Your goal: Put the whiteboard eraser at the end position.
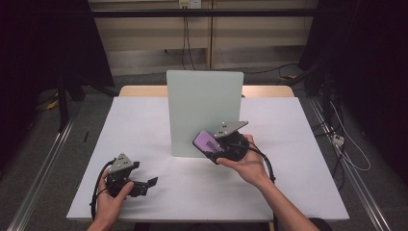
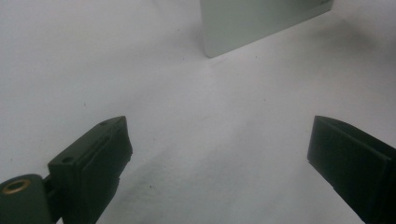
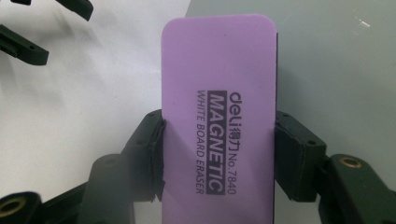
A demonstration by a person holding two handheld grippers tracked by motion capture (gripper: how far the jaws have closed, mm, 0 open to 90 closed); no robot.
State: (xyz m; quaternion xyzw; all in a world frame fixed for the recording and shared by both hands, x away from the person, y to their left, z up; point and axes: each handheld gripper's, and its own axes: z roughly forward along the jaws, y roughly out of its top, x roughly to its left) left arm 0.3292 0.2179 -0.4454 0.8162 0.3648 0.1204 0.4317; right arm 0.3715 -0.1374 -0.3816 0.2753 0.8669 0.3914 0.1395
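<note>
The eraser point(image 3: 217, 121) is lilac purple with a black edge along one side; its face carries black print, with the word MAGNETIC in purple letters on a black bar. The board point(image 1: 204, 113) behind the eraser is pale grey-green and plain. The sheet point(image 1: 144, 125) under the board is plain white, and a strip of light wood tabletop point(image 1: 142, 91) shows beyond it. The right gripper point(image 3: 219, 140) holding the eraser is black with brass-coloured rivets; the left gripper point(image 1: 144, 185), left of the board, is black under a grey plate.
</note>
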